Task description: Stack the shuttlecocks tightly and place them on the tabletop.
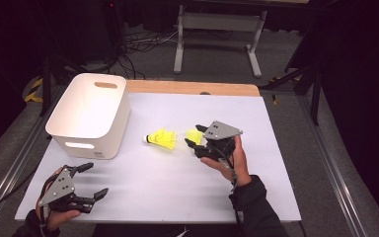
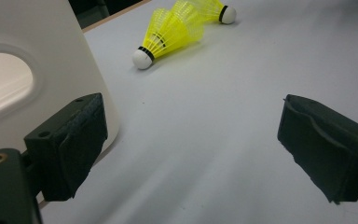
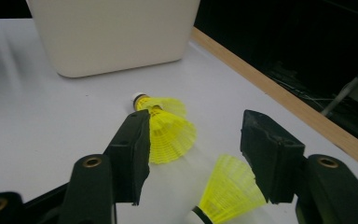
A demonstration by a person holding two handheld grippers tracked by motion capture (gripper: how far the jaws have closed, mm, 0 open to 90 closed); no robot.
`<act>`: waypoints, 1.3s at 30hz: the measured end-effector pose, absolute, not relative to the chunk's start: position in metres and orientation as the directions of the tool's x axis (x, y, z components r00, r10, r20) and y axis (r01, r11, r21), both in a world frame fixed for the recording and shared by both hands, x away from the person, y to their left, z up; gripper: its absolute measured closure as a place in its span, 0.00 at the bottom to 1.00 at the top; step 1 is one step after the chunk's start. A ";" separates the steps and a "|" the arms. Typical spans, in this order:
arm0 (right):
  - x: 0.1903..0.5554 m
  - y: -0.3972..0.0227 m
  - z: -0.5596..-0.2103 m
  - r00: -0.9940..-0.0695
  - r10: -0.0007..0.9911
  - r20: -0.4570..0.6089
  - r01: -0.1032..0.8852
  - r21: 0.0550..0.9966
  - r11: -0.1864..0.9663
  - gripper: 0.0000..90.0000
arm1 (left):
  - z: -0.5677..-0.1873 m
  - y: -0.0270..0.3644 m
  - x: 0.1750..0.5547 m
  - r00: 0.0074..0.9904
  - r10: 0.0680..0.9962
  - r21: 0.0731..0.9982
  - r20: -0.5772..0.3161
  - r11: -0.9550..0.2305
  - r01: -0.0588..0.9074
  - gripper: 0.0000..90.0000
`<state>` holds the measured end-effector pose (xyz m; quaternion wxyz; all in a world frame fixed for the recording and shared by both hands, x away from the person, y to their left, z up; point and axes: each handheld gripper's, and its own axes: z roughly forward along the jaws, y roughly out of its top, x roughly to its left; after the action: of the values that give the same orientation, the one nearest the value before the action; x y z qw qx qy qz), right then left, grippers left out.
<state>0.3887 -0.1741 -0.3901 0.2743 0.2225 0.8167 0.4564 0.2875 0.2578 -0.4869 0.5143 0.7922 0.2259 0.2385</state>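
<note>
Nothing is binned yet: your white bin [image 1: 90,114] looks empty from above, and both yellow shuttlecocks lie on the white table [image 1: 153,182]. Your right gripper [image 1: 193,136] has its jaws apart, gripping nothing; the near shuttlecock [image 3: 228,191] sits between them, unpinched, the far shuttlecock [image 3: 165,126] just beyond. Your left gripper [image 1: 90,180] is spread and idle beside the bin.

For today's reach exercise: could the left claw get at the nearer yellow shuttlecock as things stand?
Probably yes. The left claw is open, and bare table lies between it and the shuttlecock. The white bin stands off to the side, not across the path.
</note>
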 end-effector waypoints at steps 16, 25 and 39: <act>0.434 -0.196 -0.398 -0.716 0.679 -0.161 0.266 0.837 0.478 0.30 | -0.487 0.257 0.288 0.784 0.603 0.921 0.151 -0.374 0.110 0.10; 0.490 -0.163 -0.412 -0.792 0.603 -0.098 0.393 0.673 0.626 0.30 | -0.486 0.258 0.287 0.786 0.599 0.920 0.155 -0.377 0.105 0.10; 0.516 -0.144 -0.431 -0.835 0.549 -0.020 0.475 0.477 0.739 0.64 | -0.486 0.259 0.287 0.794 0.590 0.924 0.146 -0.367 0.103 0.10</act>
<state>0.5162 -0.1435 -0.4306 0.0800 0.2756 0.9292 0.2330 0.2868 0.2588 -0.4859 0.5183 0.7927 0.2185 0.2352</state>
